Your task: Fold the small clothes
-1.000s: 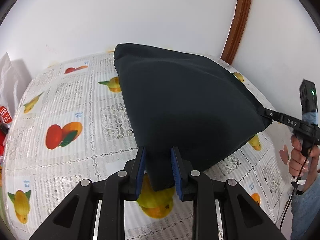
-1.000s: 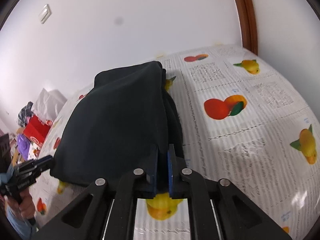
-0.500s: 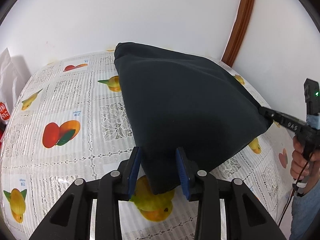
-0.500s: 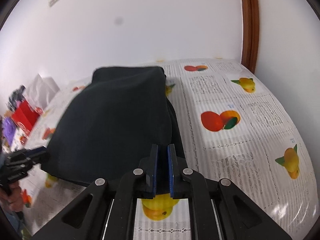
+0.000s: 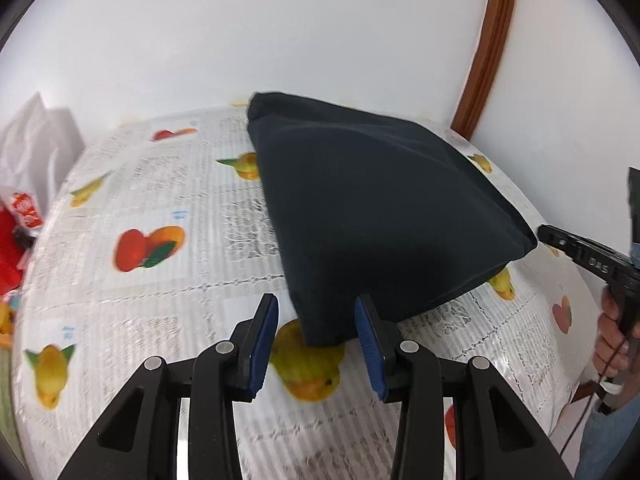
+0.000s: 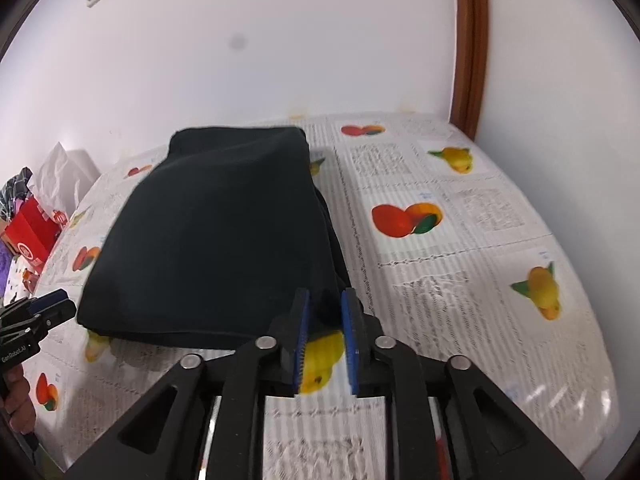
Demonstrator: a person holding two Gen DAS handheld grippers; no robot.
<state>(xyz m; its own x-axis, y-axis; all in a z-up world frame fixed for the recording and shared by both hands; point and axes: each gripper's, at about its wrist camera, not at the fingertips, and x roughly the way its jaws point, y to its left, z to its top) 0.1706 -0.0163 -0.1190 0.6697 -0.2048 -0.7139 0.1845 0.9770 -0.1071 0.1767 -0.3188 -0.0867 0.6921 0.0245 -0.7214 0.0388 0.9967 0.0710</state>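
Note:
A dark navy folded garment (image 5: 372, 208) lies on the fruit-print tablecloth (image 5: 160, 200). My left gripper (image 5: 316, 316) is open, its blue pads either side of the garment's near corner without pinching it. In the right wrist view the same garment (image 6: 224, 232) lies flat. My right gripper (image 6: 324, 316) is open, its pads a small gap apart around the garment's near right corner. The right gripper also shows at the right edge of the left wrist view (image 5: 576, 248), just off the garment's right corner. The left gripper shows at the left edge of the right wrist view (image 6: 36, 316).
A white wall stands behind the table, with a brown door frame (image 5: 484, 48) at the back right. A red box (image 6: 32, 228) and a white bag (image 6: 60, 176) sit off the table's left side. The table's edge curves round on the right.
Both grippers have opened and let go of the garment's near corners. The garment has settled flat on the table. Both grippers have pulled back slightly.

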